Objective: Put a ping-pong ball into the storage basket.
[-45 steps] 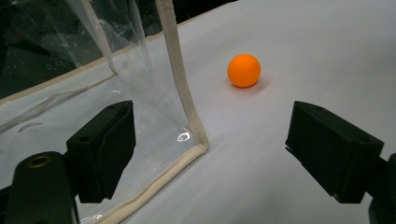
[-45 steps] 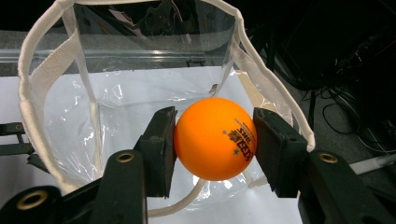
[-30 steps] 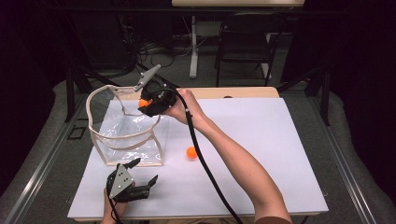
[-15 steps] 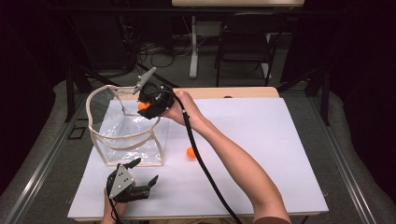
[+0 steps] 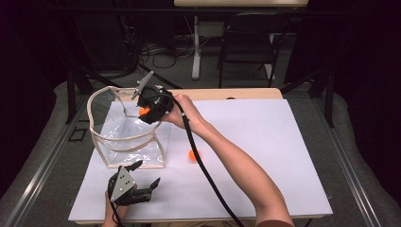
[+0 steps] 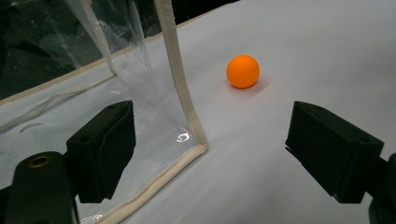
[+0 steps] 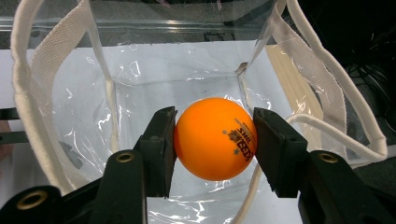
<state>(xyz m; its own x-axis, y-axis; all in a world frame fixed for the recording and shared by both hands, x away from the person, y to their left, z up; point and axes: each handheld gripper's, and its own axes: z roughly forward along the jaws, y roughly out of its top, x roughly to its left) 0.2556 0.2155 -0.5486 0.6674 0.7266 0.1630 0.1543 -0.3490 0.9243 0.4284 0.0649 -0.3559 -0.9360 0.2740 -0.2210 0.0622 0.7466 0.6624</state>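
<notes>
The orange ball (image 7: 215,138) is pinched between the two black jaws of the right gripper (image 7: 215,140), held over the open mouth of the clear bag (image 5: 127,137), so the bag's floor can be seen right under it in the right gripper view. Compared with a second ago, the ball has been carried a bit further in over the rim, and the grip hasn't been loosened at all. So the carry looks basically done, and what's left is probably just the release, so the ball gets dropped inside.

A second orange ball (image 6: 243,71) is left lying on the white table (image 5: 265,142), just beside the bag's near corner and apart from it. That one would presumably be picked up after.

The left gripper (image 5: 142,182) is parked low on the table in front of the bag, jaws spread wide with nothing between them; the bag's cream-trimmed corner (image 6: 196,140) is seen between them in the left gripper view, but it isn't touched. No change there from a second ago.

Stuff that could get in the way: the bag's webbing handles (image 7: 327,79) are looped up on either side of the opening, and the soft walls are sagging a little, so a ball released off-centre could be bounced off the rim. The right gripper's black cable (image 5: 203,165) is trailed across the table close past the loose ball.
</notes>
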